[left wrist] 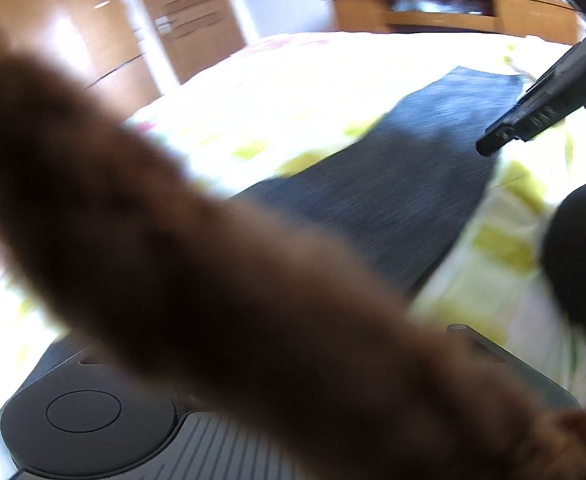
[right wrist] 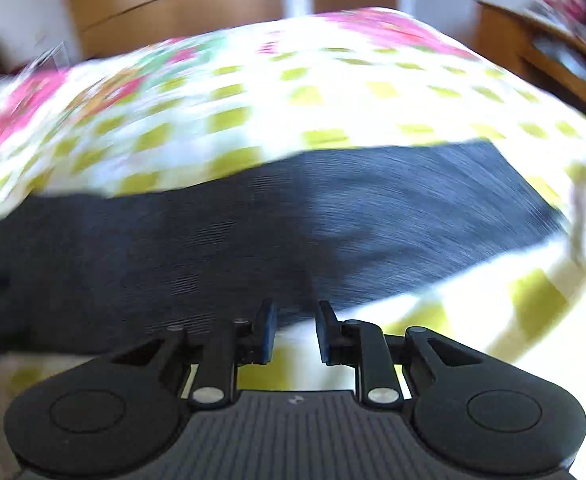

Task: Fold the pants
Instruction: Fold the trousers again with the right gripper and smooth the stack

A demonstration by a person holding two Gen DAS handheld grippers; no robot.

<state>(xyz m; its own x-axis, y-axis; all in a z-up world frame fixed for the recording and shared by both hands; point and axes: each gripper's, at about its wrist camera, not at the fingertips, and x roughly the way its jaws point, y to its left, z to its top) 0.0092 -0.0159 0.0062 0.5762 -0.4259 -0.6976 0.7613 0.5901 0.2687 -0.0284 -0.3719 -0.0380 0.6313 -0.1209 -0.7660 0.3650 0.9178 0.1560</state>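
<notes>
Blurry brown shape (left wrist: 197, 248), prob. a finger or arm, hides the left gripper's fingers, so can't tell its state. Right black two-finger gripper (right wrist: 295, 332) is narrowly parted, empty, at near edge of dark navy fabric pants (right wrist: 253, 240). Pants lie flat on green-checked white bedspread (right wrist: 253, 104), long axis left-right across its view; right gripper is nearer.

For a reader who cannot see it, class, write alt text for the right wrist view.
Dark blue pants lie spread across a bed with a white, green-checked and pink floral bedspread. The right tool, fingers apart and empty, sits at the pants' near edge. The picture is motion-blurred; wooden cabinets stand behind the bed.
</notes>
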